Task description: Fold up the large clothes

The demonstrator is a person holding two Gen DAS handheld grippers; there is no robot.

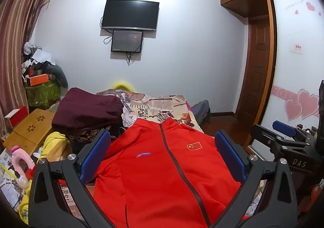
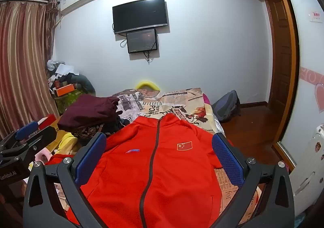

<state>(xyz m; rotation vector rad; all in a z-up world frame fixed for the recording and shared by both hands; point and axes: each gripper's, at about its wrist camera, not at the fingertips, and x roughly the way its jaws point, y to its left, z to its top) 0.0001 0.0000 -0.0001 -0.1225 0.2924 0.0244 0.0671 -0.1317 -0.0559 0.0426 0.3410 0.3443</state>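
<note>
With both the left gripper (image 1: 162, 159) and right gripper (image 2: 160, 159) gaping wide and empty above the red jacket (image 1: 162, 177), each should pinch a sleeve beside the zipper (image 1: 172, 153) cleanly.

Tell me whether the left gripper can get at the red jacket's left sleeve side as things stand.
Probably yes. The left gripper hangs over the red jacket with its jaws wide and empty, and nothing lies on that side, though the maroon clothes pile crowds the shoulder.
</note>
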